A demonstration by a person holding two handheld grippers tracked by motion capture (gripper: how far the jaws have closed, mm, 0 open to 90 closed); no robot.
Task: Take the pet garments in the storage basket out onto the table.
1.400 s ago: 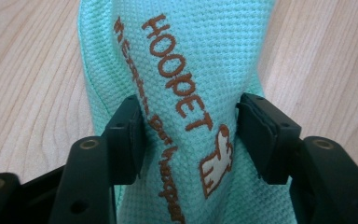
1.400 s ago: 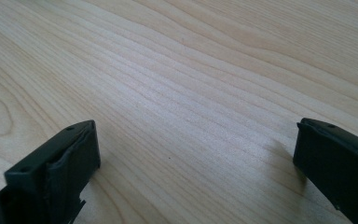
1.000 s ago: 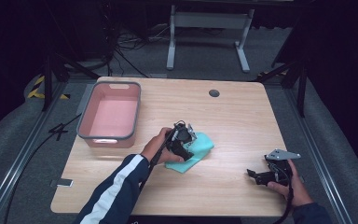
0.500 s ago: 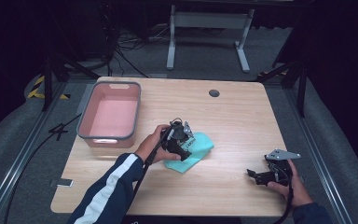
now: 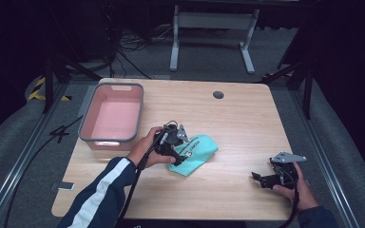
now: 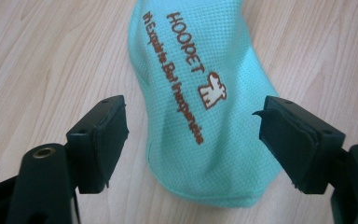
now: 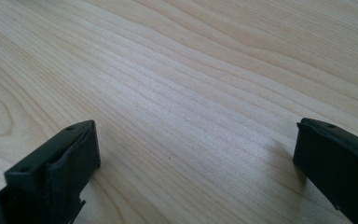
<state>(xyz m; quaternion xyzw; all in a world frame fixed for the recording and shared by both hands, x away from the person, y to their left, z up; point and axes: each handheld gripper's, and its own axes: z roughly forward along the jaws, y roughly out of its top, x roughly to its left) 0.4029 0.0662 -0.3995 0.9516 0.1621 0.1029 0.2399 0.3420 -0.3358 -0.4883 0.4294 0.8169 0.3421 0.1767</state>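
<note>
Left hand-held gripper: two black jaws apart, have just been opening, pads pressing nothing. Between and beyond them lies a mint-green mesh fabric pouch with brown "HOOPET" lettering, flat on the light wooden table.

High view: we look forward and down from above the near edge, whole worktop in frame, fairly far off. Left gripper view: we ride the left gripper, looking steeply down along its jaws, very close to the teal cloth; both views share that cloth and the wood around it. Right gripper view: we sit low on the right gripper, grazing bare worktop near the front right edge.
</note>
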